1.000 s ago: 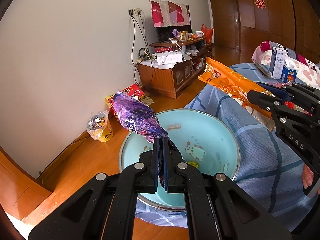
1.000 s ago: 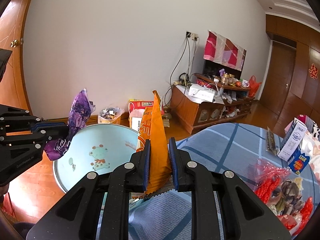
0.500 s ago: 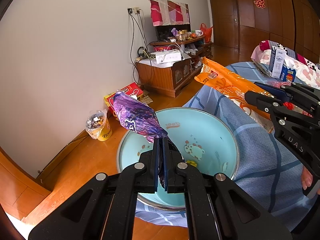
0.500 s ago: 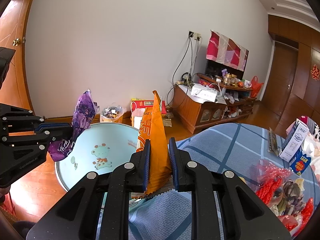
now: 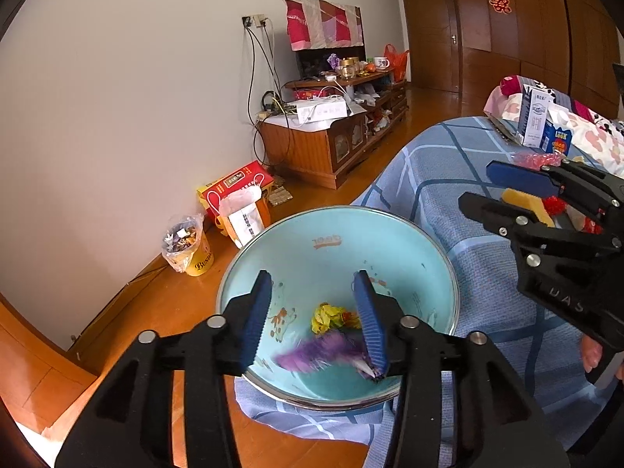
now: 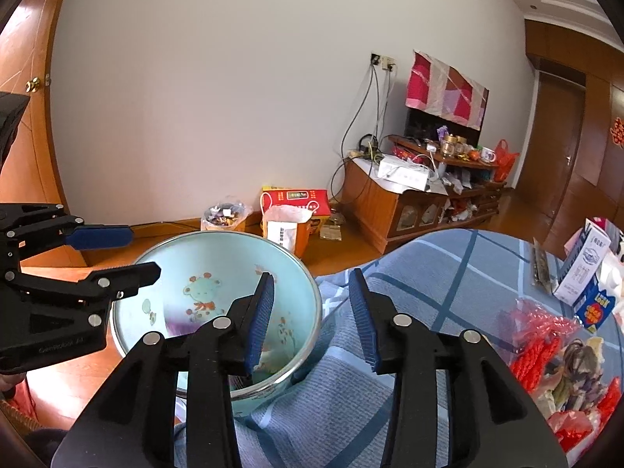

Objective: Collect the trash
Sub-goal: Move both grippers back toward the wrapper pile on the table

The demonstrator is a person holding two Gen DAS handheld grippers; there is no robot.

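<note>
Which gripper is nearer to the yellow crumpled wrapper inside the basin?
Left. The left gripper hangs right above the basin, its jaws framing the yellow crumpled wrapper. The right gripper sits off to the side, over the blue cloth.

Left gripper (image 5: 314,304): matte black plastic frame, triangular cut-outs in both arms, round silver screws at the linkage pivots. Fingers (image 5: 258,312) faced with blue ribbed pads, serrated along the inner edge. Seen side-on in the right wrist view, small white lettering runs along its body, too small to read.

Right gripper (image 6: 310,312): same build, black frame, silver screws, blue ribbed pads. In the left wrist view its side carries raised letters, partly cut off, and a yellow piece sits behind one pad. A bare hand (image 5: 591,351) shows at its lower rear.
</note>
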